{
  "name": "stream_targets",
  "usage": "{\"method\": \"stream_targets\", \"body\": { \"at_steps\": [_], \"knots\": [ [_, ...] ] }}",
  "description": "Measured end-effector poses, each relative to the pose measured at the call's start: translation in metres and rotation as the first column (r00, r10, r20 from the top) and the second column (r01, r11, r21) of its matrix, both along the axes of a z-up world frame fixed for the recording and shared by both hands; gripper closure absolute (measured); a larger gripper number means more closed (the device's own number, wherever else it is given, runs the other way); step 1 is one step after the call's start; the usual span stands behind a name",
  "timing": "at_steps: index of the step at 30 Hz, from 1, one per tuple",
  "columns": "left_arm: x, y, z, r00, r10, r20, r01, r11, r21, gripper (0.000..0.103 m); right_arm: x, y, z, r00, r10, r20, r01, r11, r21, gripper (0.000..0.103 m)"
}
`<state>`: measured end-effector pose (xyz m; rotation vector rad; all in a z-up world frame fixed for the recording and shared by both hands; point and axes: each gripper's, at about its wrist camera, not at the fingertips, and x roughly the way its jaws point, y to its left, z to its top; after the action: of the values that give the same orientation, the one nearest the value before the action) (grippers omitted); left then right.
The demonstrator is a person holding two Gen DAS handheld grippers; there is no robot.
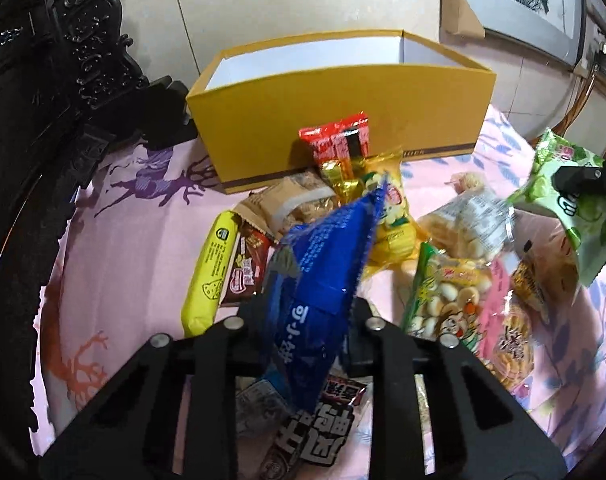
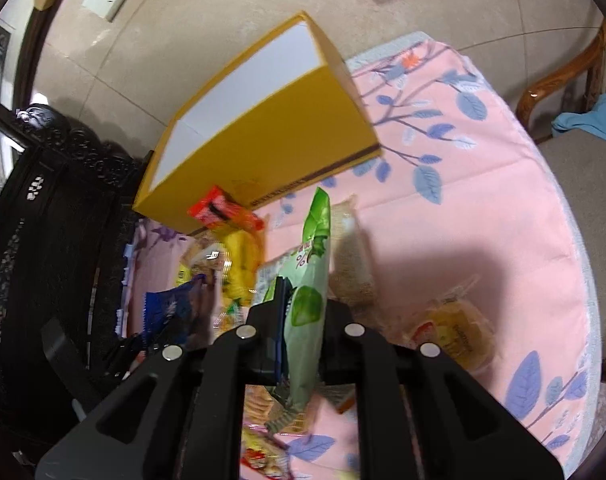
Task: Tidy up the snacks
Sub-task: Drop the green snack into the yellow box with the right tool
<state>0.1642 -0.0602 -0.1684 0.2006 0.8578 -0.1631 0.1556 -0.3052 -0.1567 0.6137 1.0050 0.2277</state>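
My left gripper is shut on a blue snack packet, which stands up between its fingers above the pile of snacks on the pink cloth. Behind the pile stands an open yellow box with a white inside, and a red packet leans on its front wall. In the right wrist view my right gripper is shut on a light green packet, held on edge. The yellow box lies ahead and to its left. The blue packet shows at lower left there.
Loose on the cloth lie a yellow cheese stick, a biscuit bag and several other packets. Dark carved furniture borders the left. A wooden chair stands past the table's right edge.
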Motion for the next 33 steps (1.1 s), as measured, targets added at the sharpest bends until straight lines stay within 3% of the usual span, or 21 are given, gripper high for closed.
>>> {"method": "stream_targets", "body": {
  "at_steps": [7,21,27,31,33],
  "knots": [
    [-0.005,-0.002,0.017,1.0,-0.002,0.021,0.003,0.999,-0.05,0.084,0.002,0.021,0.01,0.999,0.03,0.02,-0.03,0.999,0.043,0.091],
    [0.005,0.003,0.093,0.983,0.025,0.184,0.008,0.984,-0.176,0.085,0.035,0.03,0.059,0.988,0.045,0.147,-0.056,0.996,0.07,0.091],
    [0.051,-0.002,0.141,0.947,0.011,0.32,0.062,0.974,-0.217,0.086,0.077,0.029,0.093,0.967,0.037,0.25,-0.054,0.997,0.059,0.091],
    [0.117,-0.014,0.169,0.917,0.019,0.398,0.07,0.976,-0.206,0.086,0.132,0.03,0.113,0.949,0.016,0.316,-0.028,0.999,0.034,0.091],
    [0.164,-0.014,0.168,0.935,0.046,0.352,0.053,0.963,-0.266,0.086,0.16,0.034,0.115,0.945,0.017,0.328,-0.014,1.0,-0.011,0.091]
  ]
}}
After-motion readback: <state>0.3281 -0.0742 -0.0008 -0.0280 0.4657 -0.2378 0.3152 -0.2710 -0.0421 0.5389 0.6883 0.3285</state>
